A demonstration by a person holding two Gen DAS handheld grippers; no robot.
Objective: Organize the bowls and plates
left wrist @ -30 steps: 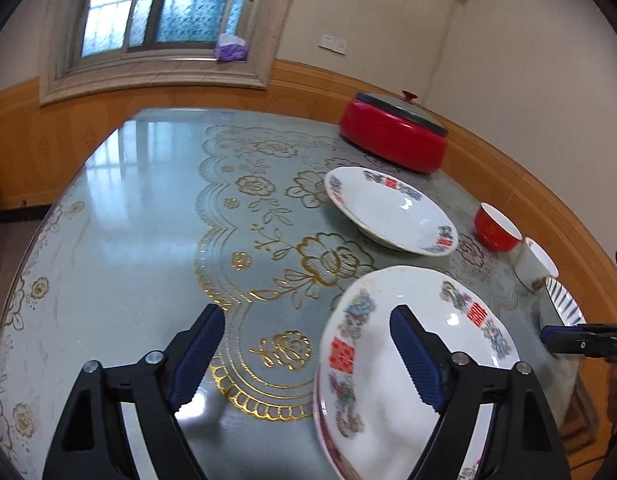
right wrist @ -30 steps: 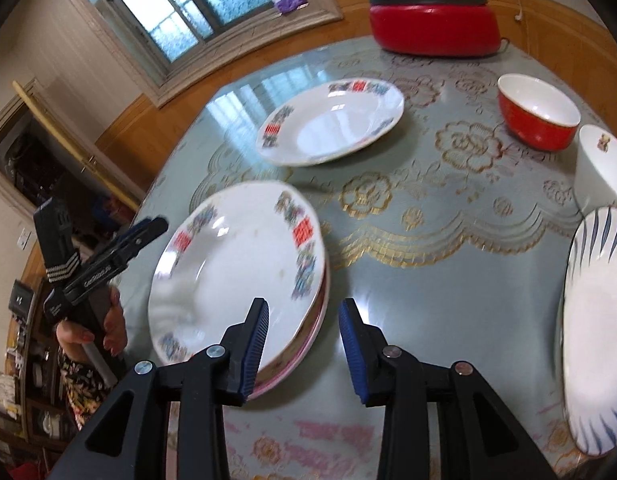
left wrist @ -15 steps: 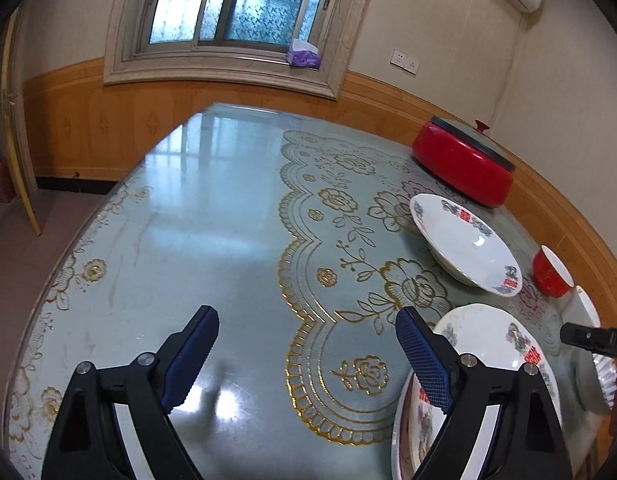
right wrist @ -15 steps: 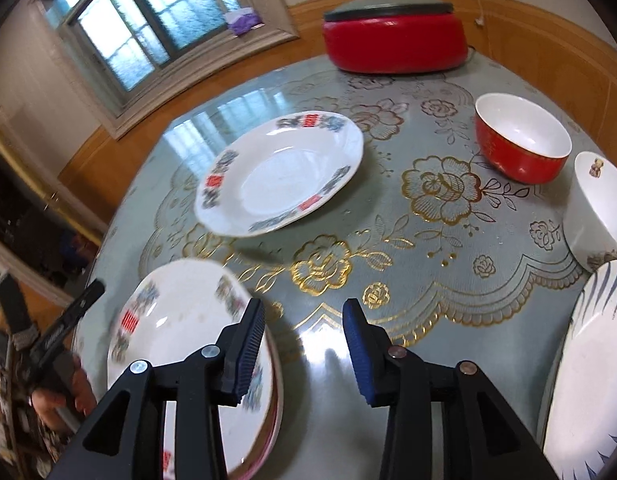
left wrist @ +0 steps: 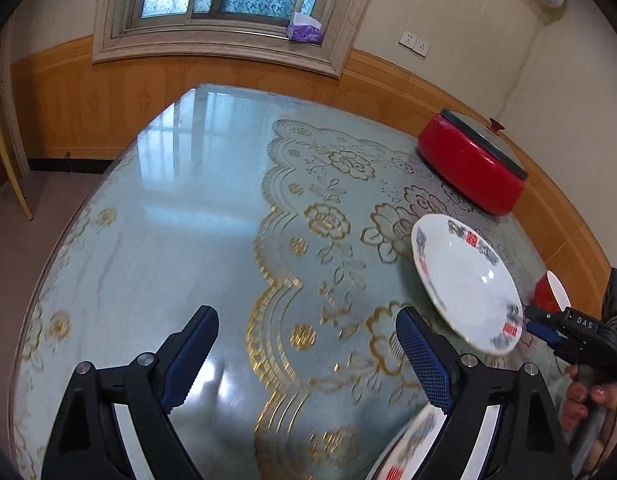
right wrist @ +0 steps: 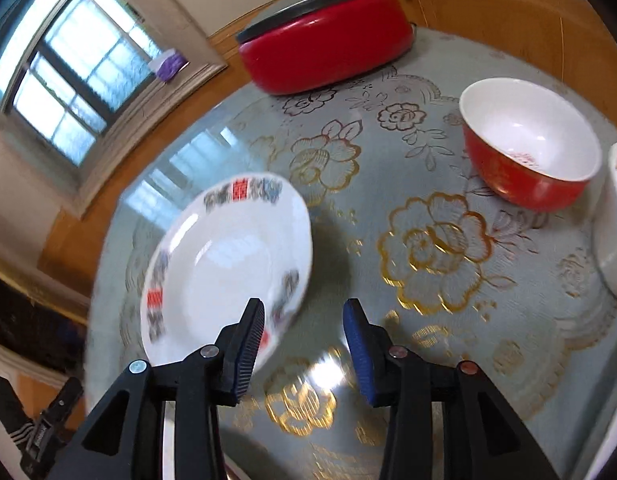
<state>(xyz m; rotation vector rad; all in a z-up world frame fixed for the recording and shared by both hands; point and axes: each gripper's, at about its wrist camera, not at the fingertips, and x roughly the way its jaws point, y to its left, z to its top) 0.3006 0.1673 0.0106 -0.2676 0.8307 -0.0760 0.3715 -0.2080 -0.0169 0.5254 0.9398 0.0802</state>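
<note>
A white plate with a red and blue patterned rim (right wrist: pixel 224 264) lies alone on the table; it also shows in the left wrist view (left wrist: pixel 464 280). My right gripper (right wrist: pixel 304 344) is open and empty just in front of its near edge, and shows in the left wrist view (left wrist: pixel 548 326) beside that plate. My left gripper (left wrist: pixel 308 360) is open and empty over the tablecloth. A stack of matching plates (left wrist: pixel 412 444) sits at its right finger. A red bowl (right wrist: pixel 528 148) with a white inside stands right of the lone plate.
A red lidded cooker (right wrist: pixel 328 40) stands at the table's back edge, also in the left wrist view (left wrist: pixel 472 164). A white bowl (right wrist: pixel 616 220) is at the right edge. The round table (left wrist: pixel 196 200) has a pale green cloth with gold flowers.
My right gripper has moved forward from the stacked plates to the lone plate. My left gripper has pulled back and turned left, so the stack slid to the frame's bottom right.
</note>
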